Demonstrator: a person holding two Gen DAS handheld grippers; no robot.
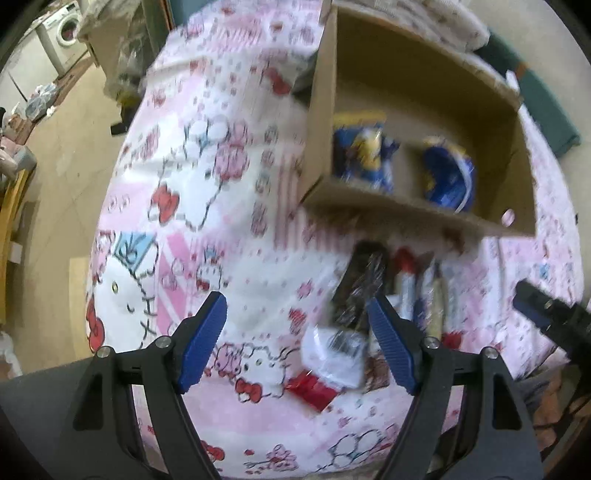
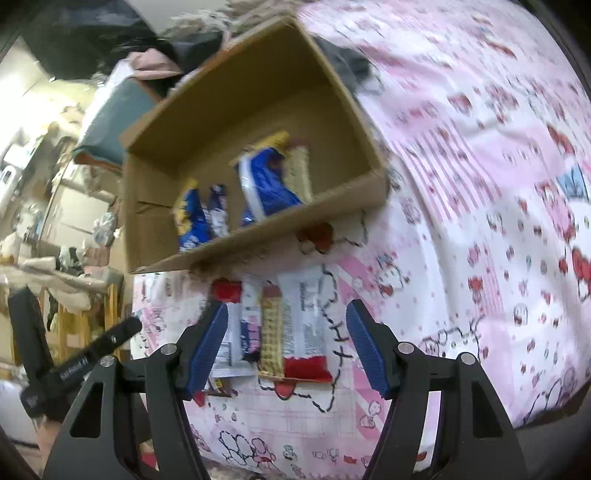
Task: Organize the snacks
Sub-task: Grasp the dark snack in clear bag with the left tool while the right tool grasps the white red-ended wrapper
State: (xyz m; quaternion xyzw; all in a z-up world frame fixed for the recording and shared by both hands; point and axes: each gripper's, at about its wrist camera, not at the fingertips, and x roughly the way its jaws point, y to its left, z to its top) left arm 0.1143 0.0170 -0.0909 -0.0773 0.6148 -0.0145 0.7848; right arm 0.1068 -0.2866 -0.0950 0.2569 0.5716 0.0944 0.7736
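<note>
Both grippers, left [image 1: 297, 339] and right [image 2: 286, 345], jaws apart, empty, above loose snack packets [image 2: 284, 332] beside cardboard box [image 2: 258, 236]

This is a lived-in home. A bed [image 1: 221, 229] wears a pink cartoon-cat sheet, a white front-loading washing machine [image 1: 64, 31] stands at about ten o'clock from it on a bare floor [image 1: 62, 147], and clothes [image 2: 147, 64] heap beyond an open cardboard box [image 2: 332, 88].
</note>
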